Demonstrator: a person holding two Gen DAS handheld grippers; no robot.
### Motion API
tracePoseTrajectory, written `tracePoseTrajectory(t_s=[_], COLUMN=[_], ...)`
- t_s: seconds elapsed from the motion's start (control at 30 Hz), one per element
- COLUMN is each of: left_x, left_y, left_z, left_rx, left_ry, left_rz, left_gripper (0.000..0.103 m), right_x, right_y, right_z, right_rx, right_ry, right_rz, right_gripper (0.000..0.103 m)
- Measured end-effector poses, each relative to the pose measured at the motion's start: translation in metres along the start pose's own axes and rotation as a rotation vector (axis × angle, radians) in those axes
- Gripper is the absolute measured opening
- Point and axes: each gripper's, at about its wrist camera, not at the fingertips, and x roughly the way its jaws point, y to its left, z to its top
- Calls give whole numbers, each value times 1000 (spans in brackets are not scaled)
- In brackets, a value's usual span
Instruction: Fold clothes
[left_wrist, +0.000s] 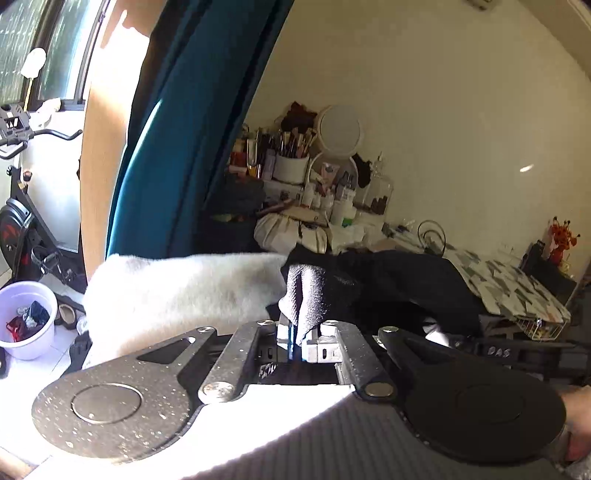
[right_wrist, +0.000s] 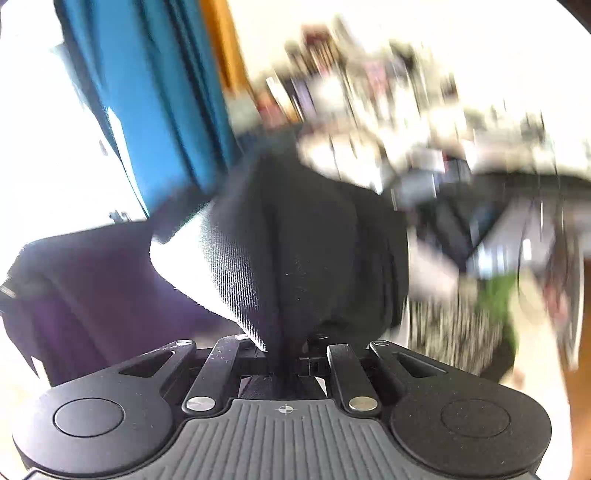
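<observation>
Black knit garment (left_wrist: 369, 291) is pinched in the left gripper (left_wrist: 295, 334), jaws closed on a bunched edge; cloth runs rightward from there. Right gripper (right_wrist: 286, 347) likewise clamps black fabric, raised. White fluffy surface (left_wrist: 177, 291) lies left; cluttered dresser (left_wrist: 314, 192) behind.

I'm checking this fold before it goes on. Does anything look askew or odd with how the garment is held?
Both claws are shut on the black garment: the left claw pinches a bunched, creased edge, the right claw a puckered fold. The cloth hangs crumpled between them, not flat. The right wrist view is motion-blurred, so finer detail cannot be judged.
</observation>
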Motion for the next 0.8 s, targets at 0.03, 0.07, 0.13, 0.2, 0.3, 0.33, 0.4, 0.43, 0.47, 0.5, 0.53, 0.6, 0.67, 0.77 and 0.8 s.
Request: tracePoseTrajectory(t_s=[0.03, 0.07, 0.13, 0.2, 0.3, 0.33, 0.4, 0.43, 0.47, 0.5, 0.53, 0.6, 0.67, 0.77, 0.8], left_x=[-6, -13, -23, -31, -48, -56, -71, -76, -78, -80, -77, -62, -38, 4, 19], left_y=[-1, -2, -2, -2, -4, -5, -6, -6, -6, -5, -2, 7, 19, 38, 44], left_z=[7, 15, 30, 44, 60, 64, 72, 76, 80, 84, 85, 85, 79, 60, 53], left_rx=[-2, -8, -18, -27, -19, -18, -25, -21, -11, -1, 0, -1, -6, -21, -29], left_ry=[-29, -62, -116, -165, -254, -290, -361, -386, -401, -414, -403, -358, -287, -162, -122], left_rz=[-3, -5, -9, 0, 52, 78, 125, 145, 174, 203, 229, 275, 312, 350, 362], left_gripper=[4, 4, 4, 4, 4, 4, 4, 4, 4, 4, 4, 5, 5, 6, 7], right_x=[-17, -31, -54, -67, -85, -91, -99, -104, -106, -107, -109, -92, -63, -5, 17], right_y=[6, 11, 18, 28, 44, 49, 61, 66, 73, 78, 84, 86, 82, 67, 60], right_z=[13, 26, 53, 79, 118, 131, 155, 166, 176, 182, 188, 201, 208, 207, 203], right_rx=[-24, -41, -50, -88, -145, -164, -190, -203, -222, -242, -263, -256, -248, -245, -239], right_ry=[-58, -106, -199, -272, -380, -417, -472, -498, -529, -552, -575, -550, -495, -377, -323], right_rz=[9, 22, 48, 80, 128, 144, 199, 230, 254, 272, 291, 311, 295, 227, 202], right_gripper=[8, 8, 8, 8, 8, 7, 7, 7, 7, 7, 7, 7, 8, 8, 8])
